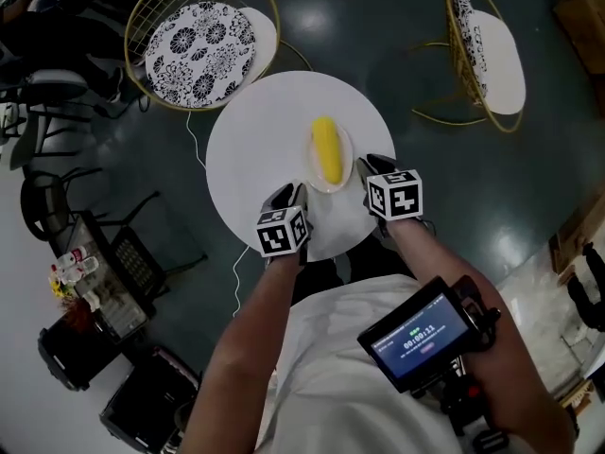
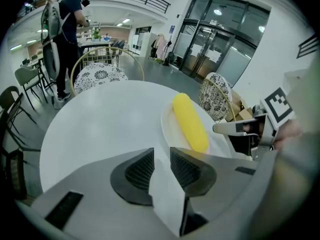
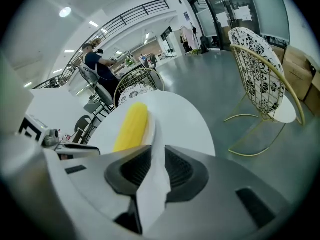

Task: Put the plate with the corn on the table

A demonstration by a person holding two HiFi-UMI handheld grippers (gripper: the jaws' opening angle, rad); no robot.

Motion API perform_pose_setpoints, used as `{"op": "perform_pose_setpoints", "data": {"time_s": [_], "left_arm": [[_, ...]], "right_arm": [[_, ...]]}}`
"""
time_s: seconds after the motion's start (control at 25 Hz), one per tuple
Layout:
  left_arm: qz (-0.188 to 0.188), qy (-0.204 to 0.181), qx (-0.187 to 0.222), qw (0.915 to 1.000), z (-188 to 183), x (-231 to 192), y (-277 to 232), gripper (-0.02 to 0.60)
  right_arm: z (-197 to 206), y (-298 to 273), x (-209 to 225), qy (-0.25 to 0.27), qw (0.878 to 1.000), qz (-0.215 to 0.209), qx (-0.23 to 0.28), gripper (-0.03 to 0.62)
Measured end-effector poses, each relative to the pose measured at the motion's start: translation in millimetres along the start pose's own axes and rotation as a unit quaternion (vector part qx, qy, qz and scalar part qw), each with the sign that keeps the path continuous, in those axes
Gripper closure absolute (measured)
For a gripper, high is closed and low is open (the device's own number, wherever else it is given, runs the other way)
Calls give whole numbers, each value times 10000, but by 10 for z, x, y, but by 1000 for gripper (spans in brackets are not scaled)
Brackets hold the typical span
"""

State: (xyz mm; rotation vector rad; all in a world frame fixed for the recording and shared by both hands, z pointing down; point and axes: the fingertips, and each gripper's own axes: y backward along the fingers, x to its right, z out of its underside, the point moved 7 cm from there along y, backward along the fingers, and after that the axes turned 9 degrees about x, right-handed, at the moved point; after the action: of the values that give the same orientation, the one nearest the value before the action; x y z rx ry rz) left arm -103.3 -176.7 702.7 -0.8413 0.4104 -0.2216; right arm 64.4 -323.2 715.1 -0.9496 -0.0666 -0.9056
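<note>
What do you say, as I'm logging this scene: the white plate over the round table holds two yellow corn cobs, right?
Wrong count: the white plate over the round table holds one yellow corn cob, not two; the head view shows it.

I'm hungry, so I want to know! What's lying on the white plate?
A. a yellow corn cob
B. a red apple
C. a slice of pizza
A: a long yellow corn cob lies along the middle of the white plate.
</note>
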Motion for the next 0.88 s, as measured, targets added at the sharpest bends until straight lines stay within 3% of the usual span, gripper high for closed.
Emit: {"op": "perform_pose_setpoints", "data": {"time_s": [0.2, 0.28, 0.44, 0.88], "left_arm": [[257, -511, 139, 9983, 42, 79, 212, 482], [310, -571, 212, 9977, 63, 98, 286, 521], [412, -610, 388, 9965, 126, 89, 466, 574], [1118, -575, 892, 9881, 341, 19, 1231, 575]], "right_arm": [[82, 195, -31, -22, 9998, 128, 167, 537], [120, 291, -43, -56, 9995, 170, 258, 537], [229, 499, -123, -101, 9989, 234, 398, 574], [497, 1060, -761, -223, 9962, -97, 838, 586]]}}
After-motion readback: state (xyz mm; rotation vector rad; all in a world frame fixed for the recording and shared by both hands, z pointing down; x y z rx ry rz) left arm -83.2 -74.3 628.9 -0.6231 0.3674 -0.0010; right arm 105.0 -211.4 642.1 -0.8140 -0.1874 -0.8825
